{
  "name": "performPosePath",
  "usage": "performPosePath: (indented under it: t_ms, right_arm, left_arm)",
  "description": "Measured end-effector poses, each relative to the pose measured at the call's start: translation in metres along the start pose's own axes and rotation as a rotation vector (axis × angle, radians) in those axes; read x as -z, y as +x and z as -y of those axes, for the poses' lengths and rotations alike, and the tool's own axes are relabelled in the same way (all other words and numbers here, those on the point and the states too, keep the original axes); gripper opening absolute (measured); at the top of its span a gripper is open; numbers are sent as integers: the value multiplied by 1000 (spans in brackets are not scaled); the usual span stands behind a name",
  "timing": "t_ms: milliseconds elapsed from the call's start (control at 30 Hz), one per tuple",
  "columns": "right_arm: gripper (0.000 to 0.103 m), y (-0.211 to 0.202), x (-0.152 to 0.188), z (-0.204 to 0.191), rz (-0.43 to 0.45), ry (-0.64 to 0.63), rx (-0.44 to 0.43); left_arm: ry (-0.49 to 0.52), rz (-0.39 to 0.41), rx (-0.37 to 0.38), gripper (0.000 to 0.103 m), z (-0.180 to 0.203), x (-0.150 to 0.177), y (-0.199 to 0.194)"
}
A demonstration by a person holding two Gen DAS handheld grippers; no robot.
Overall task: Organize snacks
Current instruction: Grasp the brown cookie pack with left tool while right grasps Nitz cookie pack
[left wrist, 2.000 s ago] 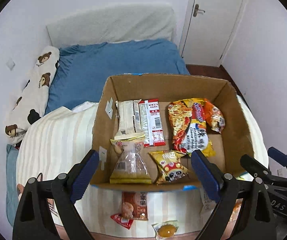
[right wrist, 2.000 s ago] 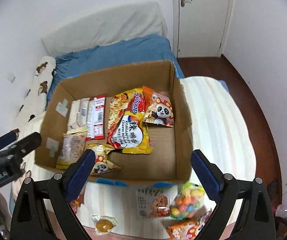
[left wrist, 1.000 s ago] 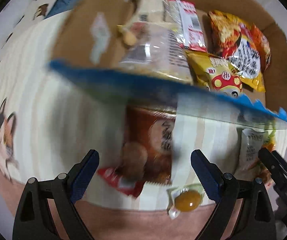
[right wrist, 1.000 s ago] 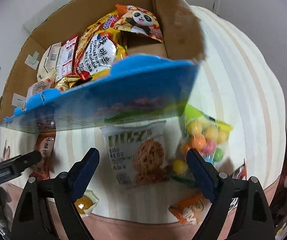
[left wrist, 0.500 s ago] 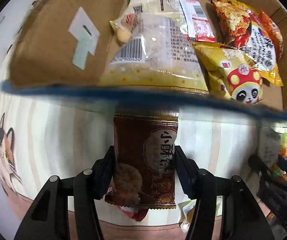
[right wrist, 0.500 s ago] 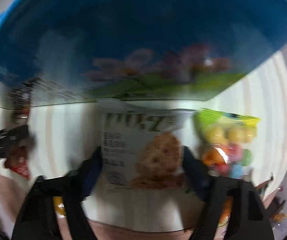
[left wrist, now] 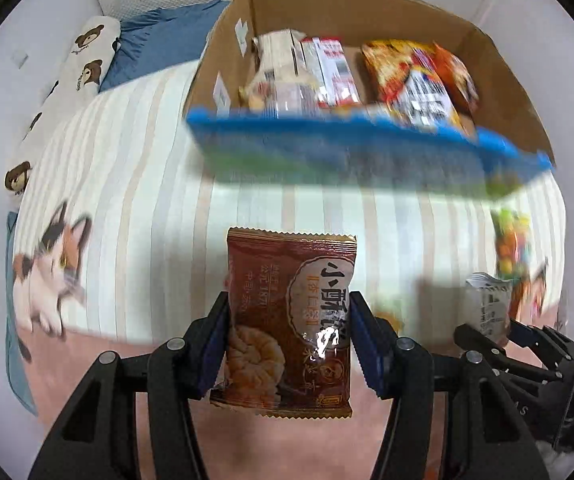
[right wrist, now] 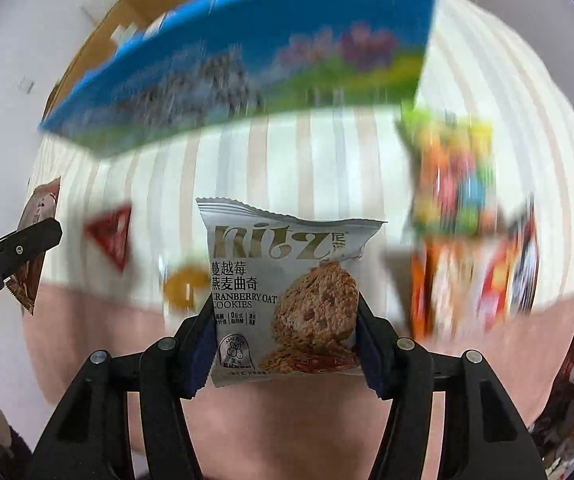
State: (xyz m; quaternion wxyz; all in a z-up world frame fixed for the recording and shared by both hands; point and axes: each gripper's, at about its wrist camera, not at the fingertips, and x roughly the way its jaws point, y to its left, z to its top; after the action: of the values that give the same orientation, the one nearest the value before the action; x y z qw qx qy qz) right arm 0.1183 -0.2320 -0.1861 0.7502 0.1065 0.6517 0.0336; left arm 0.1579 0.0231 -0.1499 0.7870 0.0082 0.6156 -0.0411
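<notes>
My left gripper (left wrist: pixel 289 336) is shut on a brown pastry packet (left wrist: pixel 287 312) and holds it clear of the striped bedspread (left wrist: pixel 135 200). My right gripper (right wrist: pixel 283 332) has its jaws closing on a white cranberry oat cookie packet (right wrist: pixel 283 280), and the blue pads press both sides of it. The cardboard box (left wrist: pixel 503 80) with a blue printed front wall (right wrist: pixel 247 56) sits beyond both grippers and holds several snack packets. In the left wrist view the right gripper (left wrist: pixel 499 332) and its white packet show at the lower right.
Loose on the bedspread lie a bag of coloured candy balls (right wrist: pixel 451 176), an orange and red packet (right wrist: pixel 467 280), a small red packet (right wrist: pixel 113 236) and a round yellow sweet (right wrist: pixel 185 286). A bear-print pillow (left wrist: pixel 67 80) and blue sheet (left wrist: pixel 159 40) lie at far left.
Both grippers dropped onto the loose packets in front of the box and shut on them. The left one has since lifted its brown packet up and back; the right holds the cookie packet raised.
</notes>
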Motion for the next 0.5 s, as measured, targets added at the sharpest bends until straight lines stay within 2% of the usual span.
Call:
performPosePath:
  t_ms: [100, 233, 300, 400, 433, 500]
  right_arm:
    - [63, 10, 33, 8, -58, 14, 3]
    - [63, 32, 60, 18, -122, 60, 5]
    - [63, 36, 64, 19, -120, 65, 11]
    - [74, 40, 65, 21, -129, 98, -22]
    - [79, 39, 64, 22, -128, 109, -31]
    - [81, 34, 63, 23, -128, 120, -35]
  left_arm:
    - [-14, -53, 7, 54, -10, 37, 6]
    - [-29, -164, 16, 54, -5, 73, 53]
    - [-38, -213, 22, 54, -6, 84, 75]
    - [-82, -298, 81, 56, -12, 96, 104]
    - [-99, -302, 95, 57, -14, 98, 107]
    - [-121, -296, 145, 68, -18, 98, 110]
